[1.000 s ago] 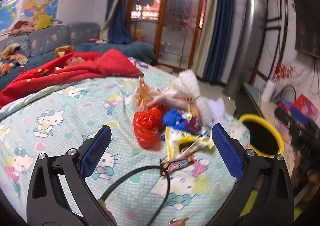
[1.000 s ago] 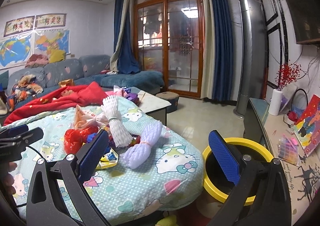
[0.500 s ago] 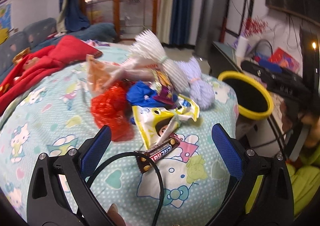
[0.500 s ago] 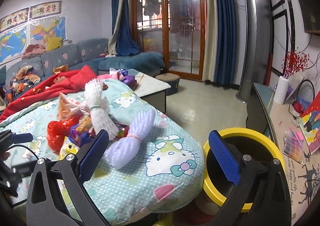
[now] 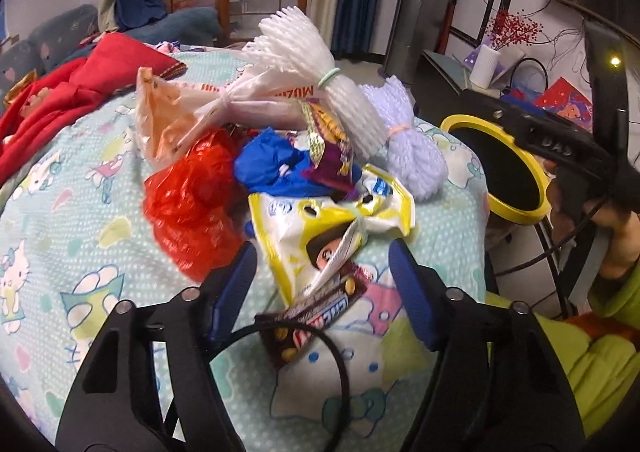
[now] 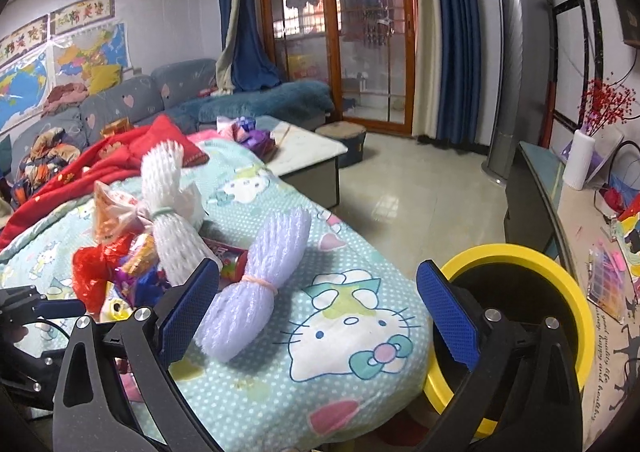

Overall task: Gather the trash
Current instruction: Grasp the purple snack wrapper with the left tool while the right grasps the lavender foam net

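A heap of trash lies on the cartoon-cat bedspread [image 5: 72,236]: a red plastic bag [image 5: 188,203], a blue wrapper [image 5: 272,167], a yellow and white snack bag [image 5: 320,228], a brown candy-bar wrapper [image 5: 316,312], white foam netting [image 5: 320,91] and purple foam netting [image 6: 260,284]. My left gripper [image 5: 324,284] is closing, its blue pads on either side of the snack bag and candy wrapper without pressing them. My right gripper [image 6: 316,316] stands wide, closing slightly, just right of the purple netting, holding nothing. A yellow-rimmed black bin [image 6: 520,280] stands beside the bed.
A red blanket [image 6: 100,167] covers the far end of the bed, with a sofa [image 6: 132,103] behind. A low white table [image 6: 304,155] stands beyond the bed. A cluttered sideboard [image 6: 592,236] runs along the right wall. The floor [image 6: 420,199] between is bare tile.
My left gripper has dipped toward the heap and narrowed around the snack bag and candy wrapper. My right gripper has come closer to the purple netting and the bin.
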### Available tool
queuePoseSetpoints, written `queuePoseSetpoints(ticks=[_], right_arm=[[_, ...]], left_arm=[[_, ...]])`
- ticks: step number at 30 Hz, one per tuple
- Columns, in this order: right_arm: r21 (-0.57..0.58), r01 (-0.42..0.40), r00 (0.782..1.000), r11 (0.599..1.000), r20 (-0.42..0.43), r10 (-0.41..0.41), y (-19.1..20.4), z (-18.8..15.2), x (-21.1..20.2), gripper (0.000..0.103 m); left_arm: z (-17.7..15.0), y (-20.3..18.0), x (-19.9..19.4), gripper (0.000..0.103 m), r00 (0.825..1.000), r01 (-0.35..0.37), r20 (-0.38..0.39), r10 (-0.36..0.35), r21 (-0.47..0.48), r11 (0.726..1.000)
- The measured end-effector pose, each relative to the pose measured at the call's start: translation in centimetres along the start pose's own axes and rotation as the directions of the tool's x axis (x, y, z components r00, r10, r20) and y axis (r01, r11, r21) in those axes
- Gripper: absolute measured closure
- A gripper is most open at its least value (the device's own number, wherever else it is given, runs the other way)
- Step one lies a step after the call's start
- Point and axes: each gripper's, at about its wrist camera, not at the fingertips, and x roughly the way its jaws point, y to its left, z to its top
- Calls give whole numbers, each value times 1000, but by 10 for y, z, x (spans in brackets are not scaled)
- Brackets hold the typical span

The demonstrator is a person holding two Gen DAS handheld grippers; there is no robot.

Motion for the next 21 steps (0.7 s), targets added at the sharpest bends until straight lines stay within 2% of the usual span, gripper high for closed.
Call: queuePoseSetpoints(ticks=[2, 6, 8, 14, 17, 19, 20, 21], right_arm=[[11, -8, 1000, 1000, -25, 8, -1, 1, 9, 17], [27, -28, 998, 999, -54, 29, -3, 3, 23, 19], [36, -39, 997, 999, -69, 42, -2, 4, 29, 20], [88, -100, 983, 991, -148, 112, -1, 3, 52, 27], [142, -130, 965, 981, -209, 158, -1, 1, 65, 38], [179, -160, 948, 971, -246, 201, -2, -3, 72, 53], [197, -179, 937, 964, -264, 228, -3, -5, 75, 57], [207, -193, 930, 959, -272, 246, -2, -5, 76, 66]], left_arm=[[4, 1, 5, 49, 1000, -3, -4, 3, -18, 1000], [17, 1, 5, 50, 999, 9, 38, -7, -55, 998], [24, -1, 6, 55, 998, 15, 54, -11, -70, 997], [43, -5, 20, 58, 999, -16, 42, 21, -110, 994], [49, -6, 29, 60, 999, -44, 20, 46, -125, 991], [52, -6, 35, 70, 999, -47, 8, 48, -131, 990], [53, -7, 37, 76, 999, -53, 2, 54, -131, 990], [53, -6, 38, 78, 999, -53, -3, 53, -132, 990]])
